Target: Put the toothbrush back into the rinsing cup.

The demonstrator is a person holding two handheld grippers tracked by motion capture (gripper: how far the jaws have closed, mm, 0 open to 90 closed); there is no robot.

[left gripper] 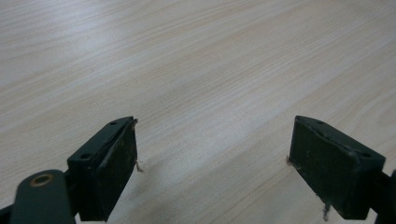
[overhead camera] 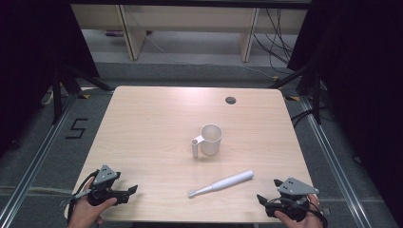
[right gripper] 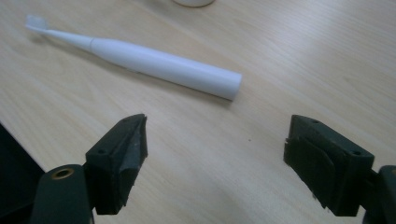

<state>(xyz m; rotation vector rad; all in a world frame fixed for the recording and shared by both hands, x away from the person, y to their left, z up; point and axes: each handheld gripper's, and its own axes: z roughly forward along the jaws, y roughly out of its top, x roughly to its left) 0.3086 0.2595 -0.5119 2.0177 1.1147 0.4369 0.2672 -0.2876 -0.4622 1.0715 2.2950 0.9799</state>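
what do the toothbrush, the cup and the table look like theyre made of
Toothbrush: probably plastic, smooth white body with a soft sheen, paler bristle head.
Cup: likely plastic too, matte off-white, with an even moulded handle; ceramic cannot be ruled out.
Table: wood-look top, pale grain lines, probably laminate given its even, faintly glossy surface.
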